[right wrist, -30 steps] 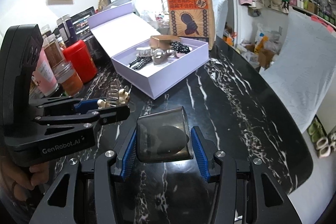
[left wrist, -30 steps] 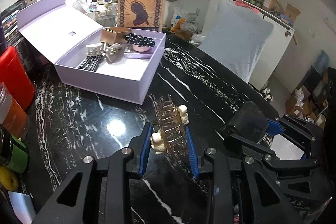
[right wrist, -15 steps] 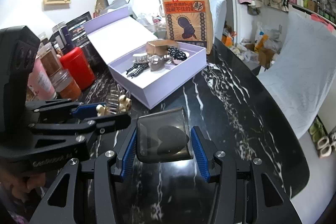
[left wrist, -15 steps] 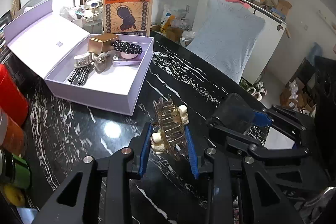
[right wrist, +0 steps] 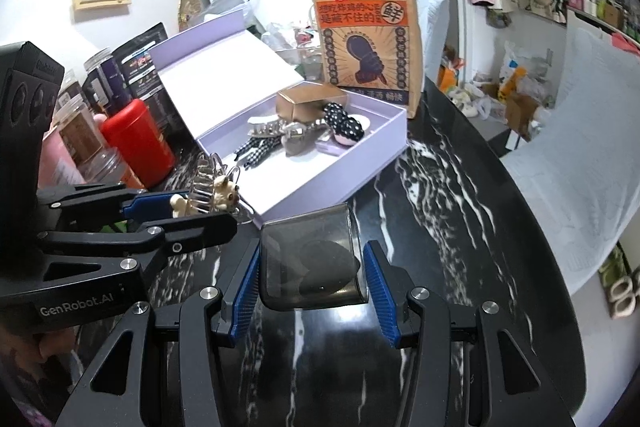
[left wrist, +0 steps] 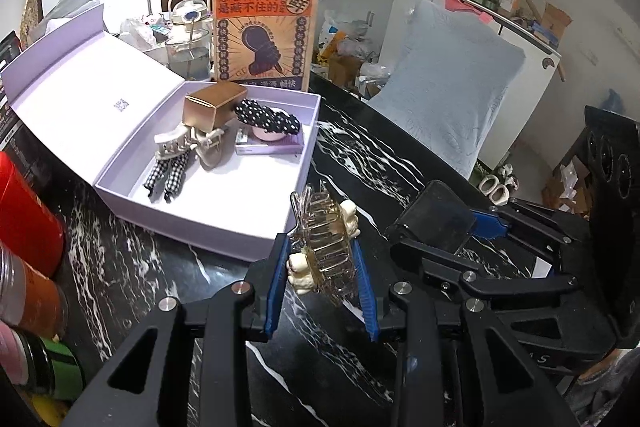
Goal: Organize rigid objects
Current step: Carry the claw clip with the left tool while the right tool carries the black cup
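Note:
My left gripper (left wrist: 320,267) is shut on a clear amber hair claw clip (left wrist: 326,247) with cream bear figures, held above the black marble table just in front of the open lilac box (left wrist: 200,223). It also shows in the right wrist view (right wrist: 212,193). My right gripper (right wrist: 312,267) is shut on a dark translucent case (right wrist: 310,261), also seen in the left wrist view (left wrist: 436,219), to the right of the left gripper. The box (right wrist: 340,179) holds a gold box (left wrist: 214,105), a polka-dot clip (left wrist: 266,117), a checked clip (left wrist: 168,175) and white clips.
A printed paper bag (left wrist: 264,27) stands behind the box. A red canister (left wrist: 20,211) and jars (right wrist: 76,131) stand at the table's left. A glass kettle (left wrist: 190,39) is behind the lid. The table edge curves on the right, with a blue pillow (left wrist: 448,99) beyond.
Both grippers have moved forward toward the lilac box, each still holding its object. The box looks closer and larger.

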### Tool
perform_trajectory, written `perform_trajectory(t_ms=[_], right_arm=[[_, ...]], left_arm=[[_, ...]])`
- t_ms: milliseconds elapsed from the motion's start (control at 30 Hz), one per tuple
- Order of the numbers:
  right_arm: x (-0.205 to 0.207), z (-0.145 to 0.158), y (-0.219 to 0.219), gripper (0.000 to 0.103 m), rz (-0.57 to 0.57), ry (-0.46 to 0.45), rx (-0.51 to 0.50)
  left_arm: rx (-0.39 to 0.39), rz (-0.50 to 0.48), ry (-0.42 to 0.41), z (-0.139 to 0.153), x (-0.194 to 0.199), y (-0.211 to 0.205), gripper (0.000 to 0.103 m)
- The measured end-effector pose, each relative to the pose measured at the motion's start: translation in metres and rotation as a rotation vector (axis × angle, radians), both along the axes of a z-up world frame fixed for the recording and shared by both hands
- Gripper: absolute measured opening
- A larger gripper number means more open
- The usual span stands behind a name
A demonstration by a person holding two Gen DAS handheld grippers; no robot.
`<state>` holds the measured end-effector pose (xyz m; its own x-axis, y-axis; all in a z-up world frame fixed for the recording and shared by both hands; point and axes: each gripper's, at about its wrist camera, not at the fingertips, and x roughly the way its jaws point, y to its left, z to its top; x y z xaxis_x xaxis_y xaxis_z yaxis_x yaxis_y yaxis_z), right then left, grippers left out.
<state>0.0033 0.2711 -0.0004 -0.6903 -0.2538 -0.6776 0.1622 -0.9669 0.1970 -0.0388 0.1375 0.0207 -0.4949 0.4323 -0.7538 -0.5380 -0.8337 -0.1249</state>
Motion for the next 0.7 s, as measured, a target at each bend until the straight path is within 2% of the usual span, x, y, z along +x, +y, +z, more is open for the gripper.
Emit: perform_trajectory(t_ms=[700], right_arm=[[-0.083,0.029,-0.012,0.05,0.105,0.062,0.013]], left_arm=[[0.021,0.05,0.072,0.03,-0.077,-0.016,0.031]])
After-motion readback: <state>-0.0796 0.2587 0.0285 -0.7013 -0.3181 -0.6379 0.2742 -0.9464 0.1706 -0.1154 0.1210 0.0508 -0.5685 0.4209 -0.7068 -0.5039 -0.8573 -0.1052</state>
